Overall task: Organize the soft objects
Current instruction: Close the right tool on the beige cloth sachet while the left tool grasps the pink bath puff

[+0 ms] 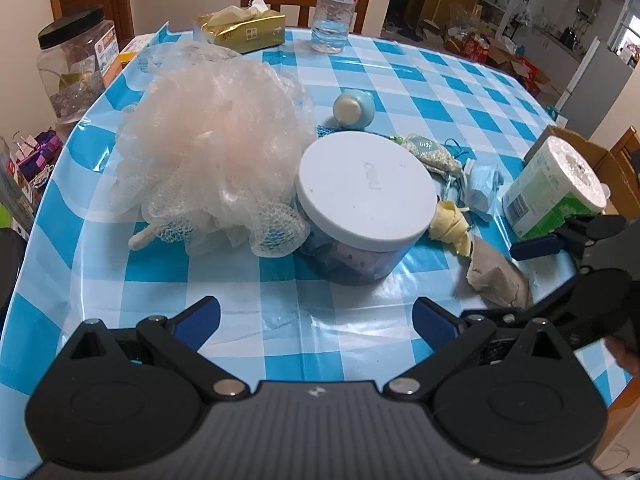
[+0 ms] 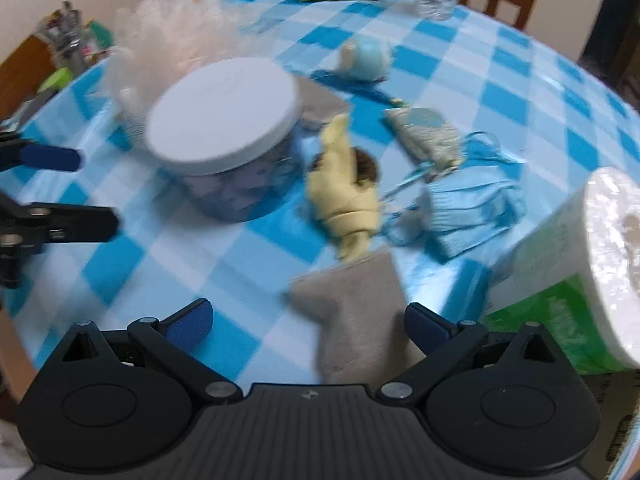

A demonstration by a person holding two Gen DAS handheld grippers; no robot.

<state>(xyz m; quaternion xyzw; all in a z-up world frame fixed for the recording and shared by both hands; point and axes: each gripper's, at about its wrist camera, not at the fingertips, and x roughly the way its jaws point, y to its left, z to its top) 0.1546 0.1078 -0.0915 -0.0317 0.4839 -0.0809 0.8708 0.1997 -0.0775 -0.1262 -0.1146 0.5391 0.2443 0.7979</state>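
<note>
Seen sharply from the left wrist only: a mesh bath sponge (image 1: 208, 144) touching the left side of a white-lidded jar (image 1: 366, 188), a tissue box (image 1: 240, 28) and water bottle (image 1: 334, 8) at the far edge, a black-capped canister (image 1: 72, 68) far left. Blurred from the right wrist, yet clearer there — a yellow cloth (image 2: 346, 200) just right of the jar, a blue face mask (image 2: 472, 208) beyond it, a paper roll (image 2: 600, 264) at the right edge. Grey cloth (image 2: 356, 316) lying flat on the checked tablecloth (image 2: 120, 264), near side, between the fingers of the right gripper (image 2: 308, 322) but untouched. Jaws wide there. Left gripper (image 1: 316, 320) likewise spread wide — hovering low before the jar, holding nothing.
</note>
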